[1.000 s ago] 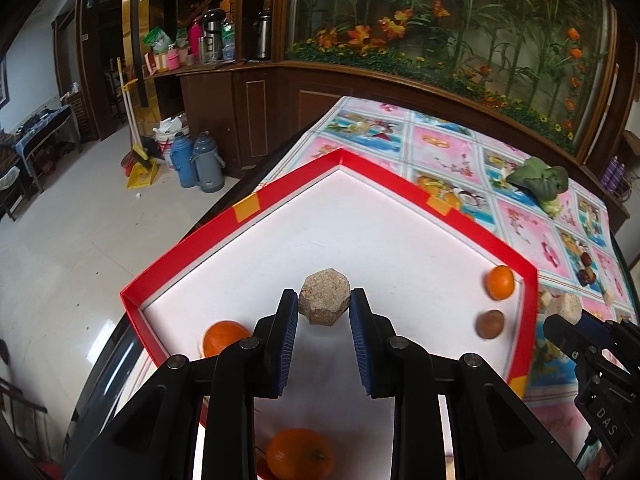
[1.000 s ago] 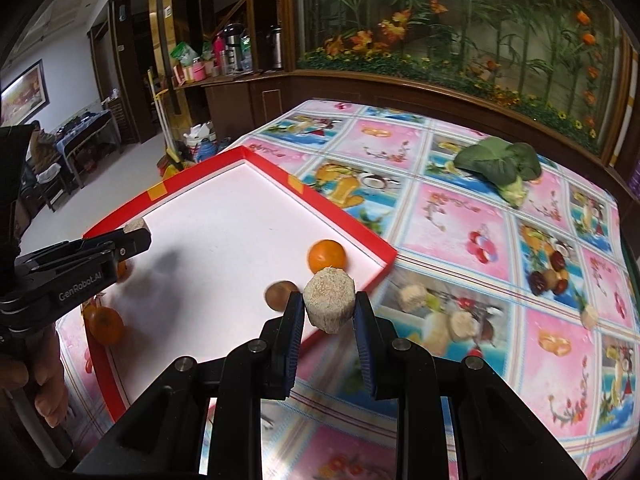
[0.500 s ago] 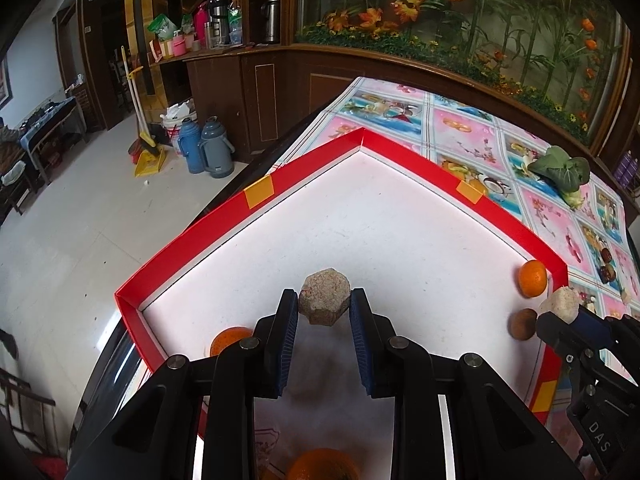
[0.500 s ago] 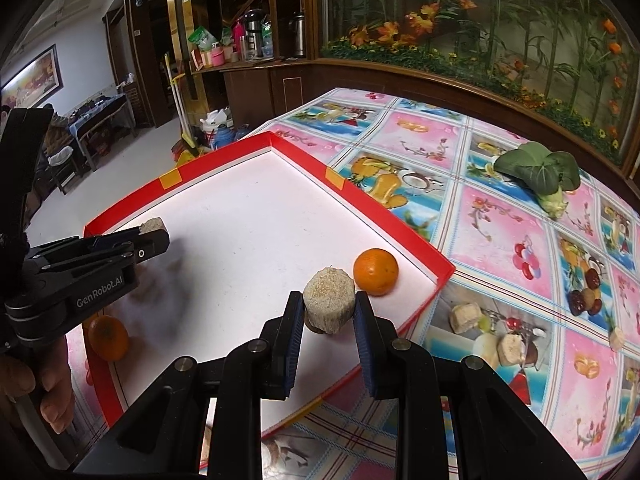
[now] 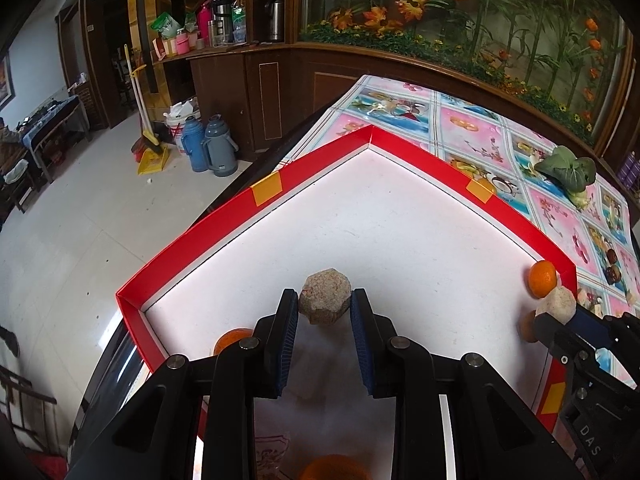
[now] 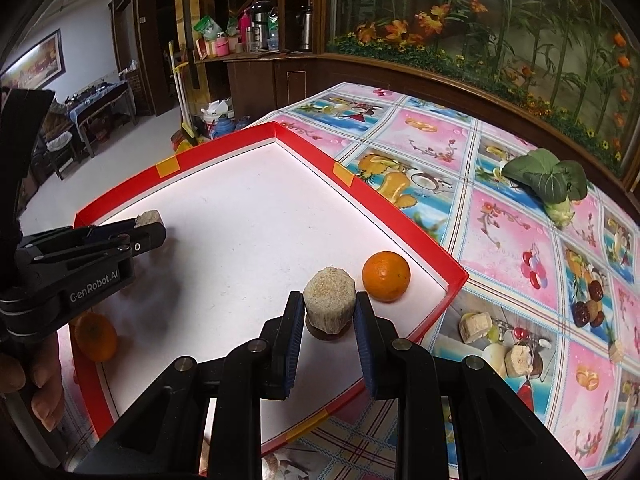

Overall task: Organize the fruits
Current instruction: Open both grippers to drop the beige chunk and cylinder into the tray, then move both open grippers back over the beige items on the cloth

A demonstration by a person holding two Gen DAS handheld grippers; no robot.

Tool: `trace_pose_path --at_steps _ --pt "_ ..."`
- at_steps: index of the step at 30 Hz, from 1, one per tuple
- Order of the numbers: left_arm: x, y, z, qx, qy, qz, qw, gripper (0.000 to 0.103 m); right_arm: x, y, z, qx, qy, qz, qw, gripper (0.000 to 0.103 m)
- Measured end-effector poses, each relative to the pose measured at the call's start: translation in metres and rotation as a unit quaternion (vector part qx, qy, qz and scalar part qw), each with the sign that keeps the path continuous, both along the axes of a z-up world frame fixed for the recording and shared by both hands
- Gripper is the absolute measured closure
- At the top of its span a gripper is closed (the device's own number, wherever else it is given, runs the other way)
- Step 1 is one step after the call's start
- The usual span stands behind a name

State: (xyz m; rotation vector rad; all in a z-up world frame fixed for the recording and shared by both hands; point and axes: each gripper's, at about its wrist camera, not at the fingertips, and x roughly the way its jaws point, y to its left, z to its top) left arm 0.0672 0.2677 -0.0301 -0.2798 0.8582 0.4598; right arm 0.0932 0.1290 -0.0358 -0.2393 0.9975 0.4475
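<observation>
A red-rimmed white tray (image 5: 200, 240) lies on a flowered tablecloth. My left gripper (image 5: 324, 299) hangs over the tray's near left part. A beige grainy block (image 5: 325, 294) sits between its blue pads, which touch it while the jaws are opening. My right gripper (image 6: 329, 302) is shut on a second beige block (image 6: 329, 296), directly above a brown round fruit (image 6: 328, 332) in the tray. An orange (image 6: 386, 276) lies beside it by the rim. Another orange (image 6: 95, 336) lies under the left gripper (image 6: 148, 226). The right gripper (image 5: 560, 314) shows at the left wrist view's right edge.
A green leafy vegetable (image 6: 548, 176) lies on the tablecloth (image 6: 500, 240) at the far right. The tray's left rim runs along the table edge, with floor and two flasks (image 5: 208, 148) beyond. A person's hand (image 6: 36, 380) holds the left gripper. A wooden planter wall backs the table.
My right gripper has moved left from the tray's rim to above the brown fruit, block still in it. The left gripper has moved a little further over the tray.
</observation>
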Motion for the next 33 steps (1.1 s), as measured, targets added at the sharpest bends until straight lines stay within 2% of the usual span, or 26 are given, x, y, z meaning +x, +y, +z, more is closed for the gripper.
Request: trace_pose_path --at_steps 2,6,7,8,10,13,15,21,24,27,30,33 --pt "-0.003 0.001 0.002 -0.003 -0.005 0.003 1.0000 0.060 -0.001 0.000 0.000 -0.002 -0.002 0.002 1.000 0.076" --pt "-0.011 0.002 0.009 -0.010 -0.018 0.022 0.9995 0.032 -0.003 -0.006 0.007 0.000 -0.010 -0.004 1.000 0.061" --pt "-0.014 0.003 0.010 -0.014 -0.021 0.027 0.9993 0.024 -0.005 -0.010 0.010 0.002 -0.014 -0.008 1.000 0.052" --pt "-0.017 0.004 0.012 -0.019 -0.024 0.034 0.9989 0.021 -0.006 -0.017 0.014 0.004 -0.019 -0.014 1.000 0.046" --pt "-0.021 0.004 0.016 -0.029 -0.028 0.042 0.9983 0.015 -0.009 -0.033 0.021 0.006 -0.025 -0.028 0.999 0.019" --pt "-0.026 -0.002 0.024 -0.029 -0.036 0.050 0.9976 0.006 -0.014 -0.064 0.030 0.016 -0.026 -0.056 0.998 0.000" --pt "-0.030 -0.012 0.030 -0.025 -0.045 0.054 0.9973 0.001 -0.018 -0.095 0.034 0.017 -0.025 -0.084 0.996 0.000" --pt "-0.031 -0.057 0.046 -0.010 -0.070 0.016 0.9974 0.001 -0.028 -0.199 0.025 0.010 0.005 -0.173 0.985 0.000" --pt "-0.030 -0.095 0.053 0.006 -0.081 -0.028 0.9963 0.001 -0.031 -0.259 0.017 0.005 0.007 -0.235 0.972 0.000" --pt "-0.023 -0.142 0.052 0.020 -0.079 -0.091 0.9924 0.001 -0.032 -0.298 0.011 0.006 0.006 -0.272 0.962 0.000" --pt "-0.014 -0.187 0.045 0.035 -0.069 -0.150 0.9856 0.002 -0.029 -0.316 0.006 -0.001 0.001 -0.283 0.959 0.002" --pt "-0.005 -0.224 0.034 0.047 -0.058 -0.208 0.9754 0.003 -0.022 -0.325 0.001 -0.007 -0.002 -0.278 0.961 0.013"
